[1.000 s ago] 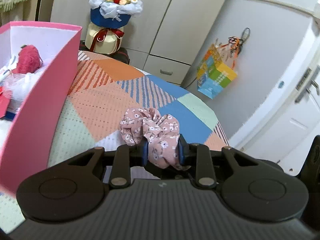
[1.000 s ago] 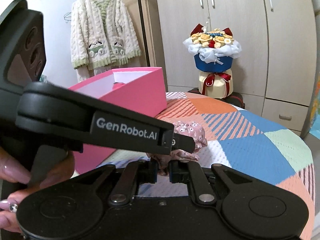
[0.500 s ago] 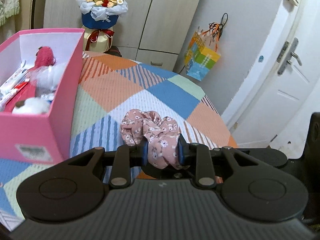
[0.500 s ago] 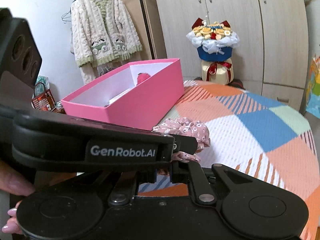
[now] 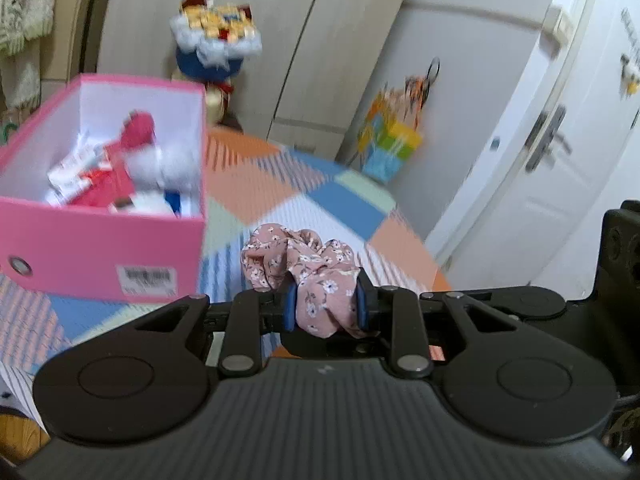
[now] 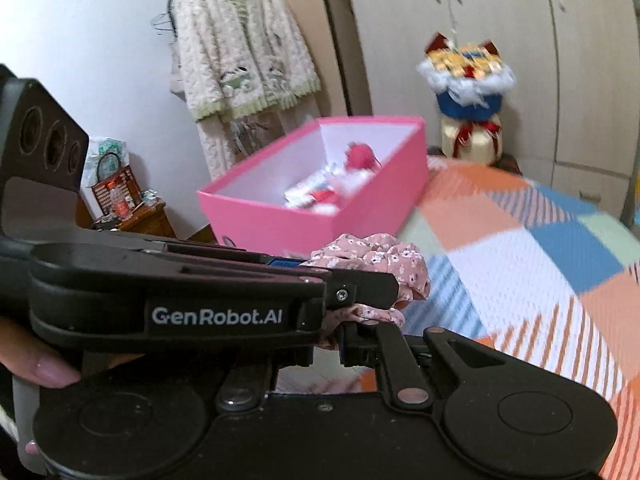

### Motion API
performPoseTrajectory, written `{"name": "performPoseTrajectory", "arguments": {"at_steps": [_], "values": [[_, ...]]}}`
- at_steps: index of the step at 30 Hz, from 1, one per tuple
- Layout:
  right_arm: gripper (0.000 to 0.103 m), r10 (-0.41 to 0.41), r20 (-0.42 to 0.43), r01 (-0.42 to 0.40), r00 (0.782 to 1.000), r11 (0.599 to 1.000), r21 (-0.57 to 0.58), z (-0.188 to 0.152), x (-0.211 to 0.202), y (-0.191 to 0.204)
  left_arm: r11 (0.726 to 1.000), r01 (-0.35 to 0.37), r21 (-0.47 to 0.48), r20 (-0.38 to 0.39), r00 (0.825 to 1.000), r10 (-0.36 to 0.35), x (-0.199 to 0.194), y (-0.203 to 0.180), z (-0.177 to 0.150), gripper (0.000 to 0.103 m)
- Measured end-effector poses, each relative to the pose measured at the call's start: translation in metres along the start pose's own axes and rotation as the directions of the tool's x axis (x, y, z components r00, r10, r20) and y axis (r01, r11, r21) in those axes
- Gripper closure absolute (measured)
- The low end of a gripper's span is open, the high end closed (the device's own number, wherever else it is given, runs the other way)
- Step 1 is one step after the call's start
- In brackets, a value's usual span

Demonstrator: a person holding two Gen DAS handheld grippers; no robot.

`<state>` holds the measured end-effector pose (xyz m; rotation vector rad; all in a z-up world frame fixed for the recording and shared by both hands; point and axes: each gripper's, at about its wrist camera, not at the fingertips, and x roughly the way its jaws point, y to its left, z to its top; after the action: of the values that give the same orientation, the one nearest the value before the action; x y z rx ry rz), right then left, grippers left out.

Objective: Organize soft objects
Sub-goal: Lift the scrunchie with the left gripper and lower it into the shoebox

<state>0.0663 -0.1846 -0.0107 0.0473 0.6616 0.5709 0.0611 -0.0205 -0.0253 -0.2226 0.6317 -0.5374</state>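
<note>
The left gripper (image 5: 323,307) pinches a crumpled pink floral fabric scrunchie (image 5: 304,268) between its blue-padded fingers, above the checked woven bedcover (image 5: 280,196); beside it stands a pink cardboard box (image 5: 100,248); whether the right gripper (image 6: 326,346) is closed cannot be told.

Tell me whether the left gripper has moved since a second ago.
Yes. The left gripper, shut on the scrunchie, has pulled back and risen: the pink box now shows its open top.
</note>
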Motion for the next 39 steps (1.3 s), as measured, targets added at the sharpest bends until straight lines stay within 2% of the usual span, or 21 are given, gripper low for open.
{"name": "performPoseTrajectory", "arguments": {"at_steps": [4,8,13,18,22,29,34,39], "values": [[0.086,0.015,0.048,-0.012,0.999,0.998,-0.069,0.021,0.000,0.023,1.000,-0.023,0.014,0.085,0.996,0.022,-0.026,0.012,0.015,0.077],[0.084,0.059,0.096,-0.046,0.994,0.990,-0.130,0.049,0.010,0.041,0.997,-0.072,0.026,0.163,0.984,0.066,-0.044,0.028,0.036,0.077],[0.084,0.123,0.135,-0.096,0.983,0.976,-0.194,0.084,0.040,0.053,0.991,-0.137,0.007,0.201,0.970,0.133,-0.047,0.055,0.067,0.077],[0.084,0.188,0.108,-0.163,0.976,0.965,-0.206,0.114,0.078,0.049,0.983,-0.181,-0.034,0.186,0.965,0.184,-0.031,0.090,0.096,0.077],[0.084,0.209,0.066,-0.187,0.976,0.952,-0.242,0.126,0.109,0.045,0.978,-0.195,-0.081,0.131,0.970,0.204,-0.007,0.114,0.113,0.077],[0.084,0.217,-0.001,-0.212,0.976,0.953,-0.215,0.134,0.144,0.030,0.968,-0.195,-0.159,0.080,0.975,0.209,0.025,0.142,0.118,0.077],[0.084,0.184,-0.080,-0.200,0.980,0.934,-0.298,0.135,0.169,0.026,0.959,-0.193,-0.205,0.033,0.978,0.204,0.049,0.158,0.115,0.077],[0.084,0.186,-0.136,-0.216,0.973,0.944,-0.249,0.139,0.189,0.009,0.954,-0.211,-0.213,-0.016,0.977,0.212,0.070,0.165,0.114,0.075]]}}
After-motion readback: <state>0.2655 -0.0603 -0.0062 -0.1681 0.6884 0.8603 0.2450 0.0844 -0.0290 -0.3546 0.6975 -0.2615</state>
